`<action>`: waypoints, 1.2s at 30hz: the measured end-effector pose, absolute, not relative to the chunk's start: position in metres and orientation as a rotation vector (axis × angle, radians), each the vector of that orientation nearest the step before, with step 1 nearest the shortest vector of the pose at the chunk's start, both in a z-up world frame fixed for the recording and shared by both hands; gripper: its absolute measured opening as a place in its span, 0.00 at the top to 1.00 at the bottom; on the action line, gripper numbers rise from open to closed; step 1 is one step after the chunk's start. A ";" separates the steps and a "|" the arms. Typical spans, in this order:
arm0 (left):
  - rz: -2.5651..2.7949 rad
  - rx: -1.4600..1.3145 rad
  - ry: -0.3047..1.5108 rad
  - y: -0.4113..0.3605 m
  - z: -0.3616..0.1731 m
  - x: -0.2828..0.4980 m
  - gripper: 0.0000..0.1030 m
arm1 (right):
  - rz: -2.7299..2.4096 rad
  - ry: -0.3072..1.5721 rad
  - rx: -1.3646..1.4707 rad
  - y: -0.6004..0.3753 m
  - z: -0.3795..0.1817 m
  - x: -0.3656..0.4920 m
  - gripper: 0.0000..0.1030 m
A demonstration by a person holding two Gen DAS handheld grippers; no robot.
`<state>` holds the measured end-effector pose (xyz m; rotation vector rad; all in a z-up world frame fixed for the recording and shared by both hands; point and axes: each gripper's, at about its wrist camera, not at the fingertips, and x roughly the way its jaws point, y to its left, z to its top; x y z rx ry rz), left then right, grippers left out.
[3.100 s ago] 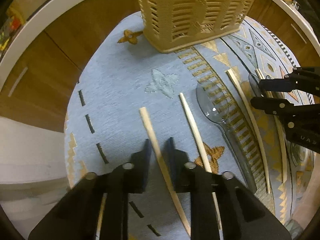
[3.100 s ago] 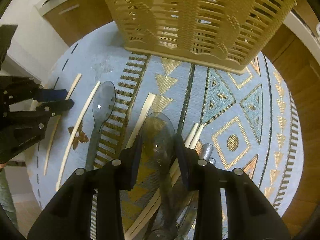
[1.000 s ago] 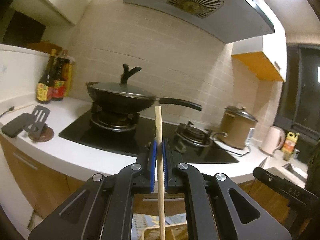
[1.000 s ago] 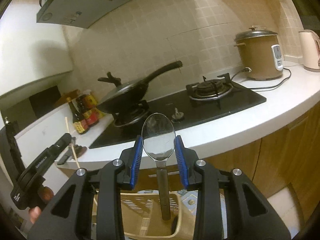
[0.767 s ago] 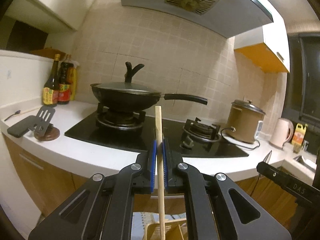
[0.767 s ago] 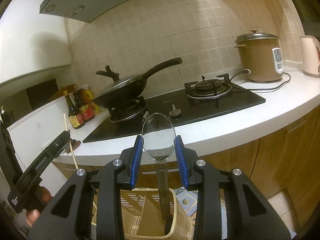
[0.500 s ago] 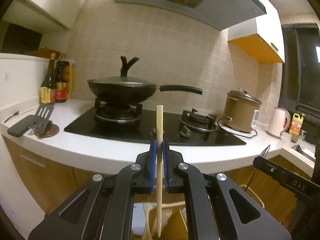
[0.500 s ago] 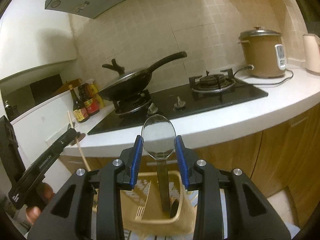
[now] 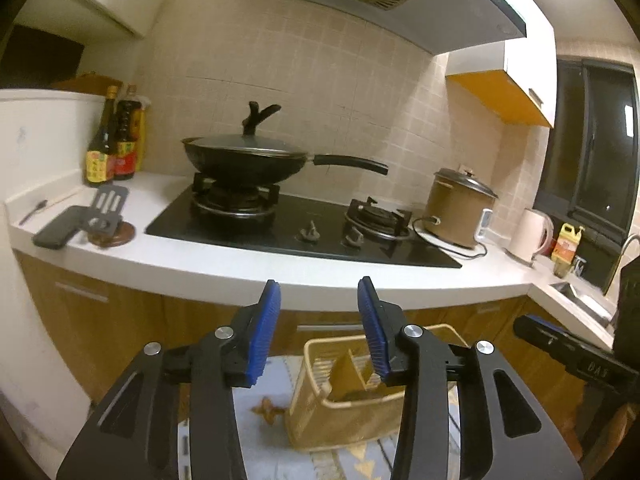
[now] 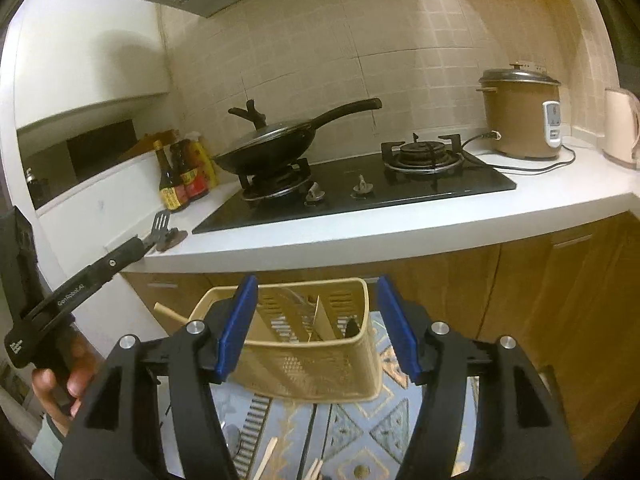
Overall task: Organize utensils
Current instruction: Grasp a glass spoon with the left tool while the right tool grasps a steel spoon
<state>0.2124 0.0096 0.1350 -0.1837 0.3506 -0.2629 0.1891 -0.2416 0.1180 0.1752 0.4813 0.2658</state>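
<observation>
Both of your tools have let go since half a second back: then the left gripper (image 9: 319, 328) pinched a chopstick and the right gripper (image 10: 318, 328) pinched a clear spoon, and now nothing is between the blue pads (image 9: 266, 330) of either one. Your jaws on both sides are opening wide.

Look low in the middle of the right wrist view. You can see the tan basket (image 10: 320, 364) there, right behind your right gripper, standing on the blue patterned mat (image 10: 360, 432). A wooden chopstick (image 10: 170, 314) pokes out of the basket's left side. More chopsticks (image 10: 267, 460) lie on the mat at the bottom of the frame.

In the left wrist view the basket (image 9: 344, 420) sits low and a bit right of the middle, behind your right pad. Your left hand (image 10: 60, 384) shows at the lower left of the right wrist view, holding its tool.

Behind it all are the white counter (image 10: 440, 216), the black wok (image 9: 244, 160) on the stove and the brown rice cooker (image 10: 520, 116).
</observation>
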 end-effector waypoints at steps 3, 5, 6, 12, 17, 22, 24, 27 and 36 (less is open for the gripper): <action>-0.260 -0.151 0.362 0.009 0.141 0.197 0.62 | 0.284 0.491 0.192 -0.242 0.126 0.174 0.44; -0.274 -0.127 0.379 0.008 0.146 0.186 0.62 | 0.286 0.504 0.187 -0.241 0.132 0.162 0.44; -0.282 -0.118 0.387 0.008 0.148 0.182 0.62 | 0.287 0.510 0.175 -0.239 0.135 0.154 0.44; -0.379 -0.074 0.542 0.003 0.154 0.154 0.62 | 0.274 0.572 0.106 -0.226 0.143 0.119 0.44; -0.379 0.004 0.642 -0.004 0.136 0.139 0.59 | 0.282 0.703 0.117 -0.220 0.123 0.112 0.44; -0.361 0.031 0.782 0.003 0.094 0.143 0.59 | 0.267 0.845 0.100 -0.215 0.081 0.114 0.44; -0.367 0.006 0.852 0.008 0.072 0.147 0.59 | 0.285 0.899 0.126 -0.217 0.065 0.117 0.44; -0.386 -0.033 0.939 0.012 0.041 0.152 0.60 | 0.300 0.972 0.156 -0.220 0.039 0.120 0.44; -0.462 -0.110 1.124 -0.002 -0.015 0.165 0.60 | 0.277 1.171 0.223 -0.239 -0.031 0.124 0.64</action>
